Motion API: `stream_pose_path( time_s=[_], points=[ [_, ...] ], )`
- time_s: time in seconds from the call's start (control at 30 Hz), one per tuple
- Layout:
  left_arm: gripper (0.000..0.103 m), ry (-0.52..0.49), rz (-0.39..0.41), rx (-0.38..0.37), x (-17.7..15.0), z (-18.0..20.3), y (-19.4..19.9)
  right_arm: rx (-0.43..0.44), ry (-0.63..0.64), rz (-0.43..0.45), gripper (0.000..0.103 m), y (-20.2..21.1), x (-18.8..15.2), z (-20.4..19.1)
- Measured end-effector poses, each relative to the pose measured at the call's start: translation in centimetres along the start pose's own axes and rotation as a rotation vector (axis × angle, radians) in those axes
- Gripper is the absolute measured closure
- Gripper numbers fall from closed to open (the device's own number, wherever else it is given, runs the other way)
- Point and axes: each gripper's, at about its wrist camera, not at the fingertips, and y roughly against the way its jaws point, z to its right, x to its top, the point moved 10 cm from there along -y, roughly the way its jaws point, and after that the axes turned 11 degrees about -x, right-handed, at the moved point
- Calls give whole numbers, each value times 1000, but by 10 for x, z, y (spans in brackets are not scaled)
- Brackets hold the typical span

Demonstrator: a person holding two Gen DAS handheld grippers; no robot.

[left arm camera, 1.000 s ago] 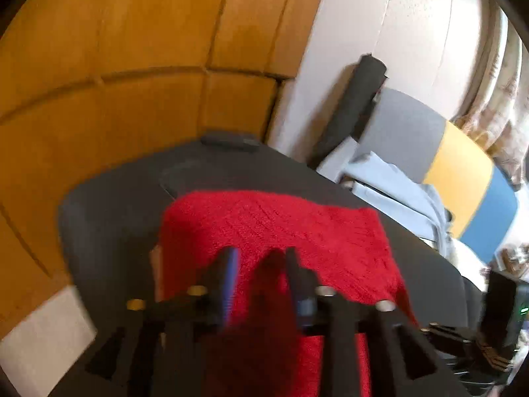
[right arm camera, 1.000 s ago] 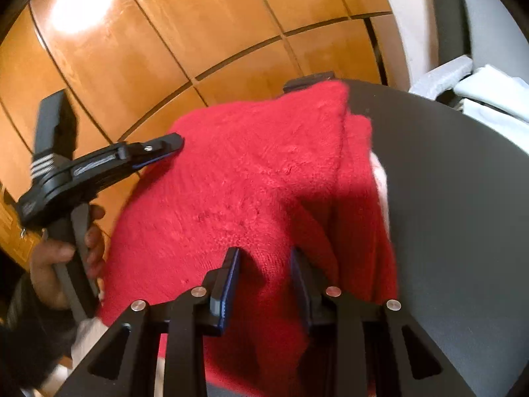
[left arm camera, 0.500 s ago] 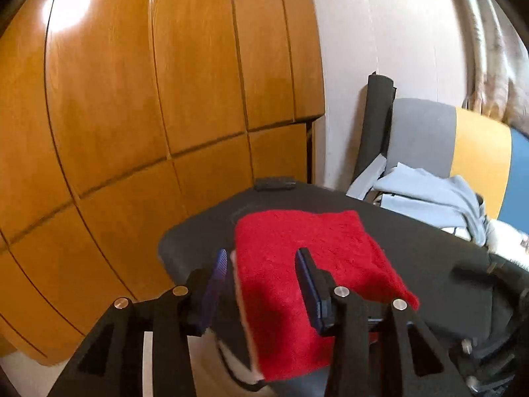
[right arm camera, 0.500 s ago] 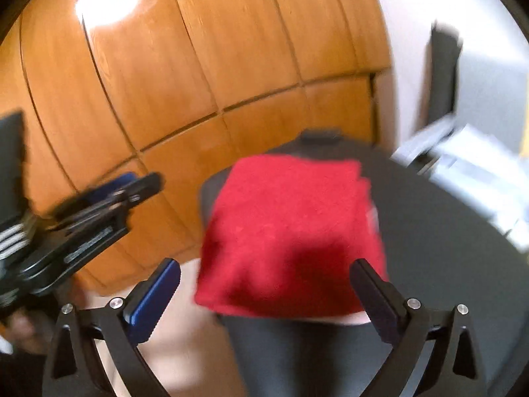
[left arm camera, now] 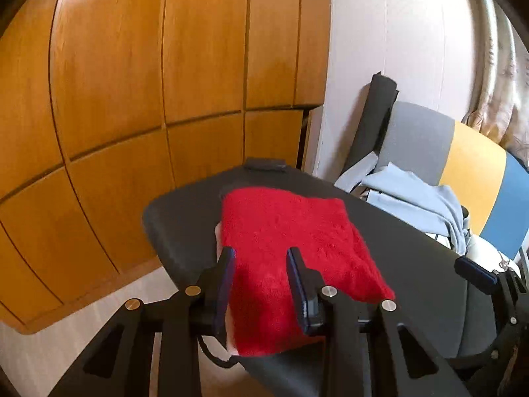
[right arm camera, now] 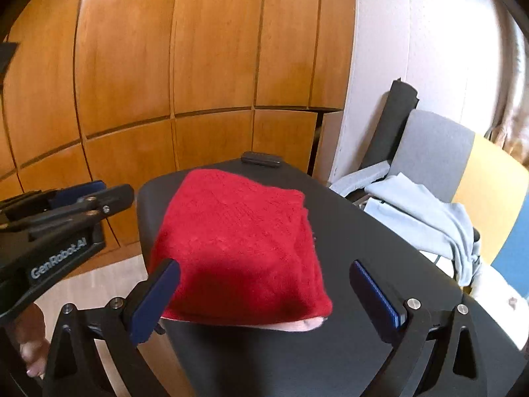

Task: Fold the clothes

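I see the folded red sweater taking the left half of the dark table, its left edge hanging past the rim, so bare tabletop is open right of the sweater and in front of it. Behind the sweater a small black object sits at the far rim, wooden panelling close beyond. Right of the table a chair heaped with pale blue clothes blocks that side.

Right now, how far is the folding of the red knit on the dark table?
Done: the red knit lies as a compact folded square on the dark table. In hand: nothing; the right hand-held gripper is wide open, and the left hand-held gripper, jaws just closing, grips nothing. Left: the light blue garment on the chair looks unfolded.
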Motion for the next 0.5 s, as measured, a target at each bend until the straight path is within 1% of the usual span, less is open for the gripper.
stream_pose_path(
  time_s=[0.1,0.17,0.23,0.37,0.43,0.5],
  points=[
    [71,-3,-13,-1,-5,-1,-3,1,2,8,0,3,0,2],
    [71,-5,-19,7,-7,-2,-5,8,-10,-5,0,-2,-2,3],
    [71,-7,-20,12,-9,-3,-8,22,-23,-14,0,-5,-4,3],
    [71,-22,-8,37,-10,-5,-9,16,-35,-19,0,-2,-7,11],
    [71,-13,-2,33,-12,-7,-9,13,-41,-17,0,-4,-7,11],
    [71,-15,-16,31,-15,-6,-12,18,-52,-21,0,-4,-9,12]
  ],
)
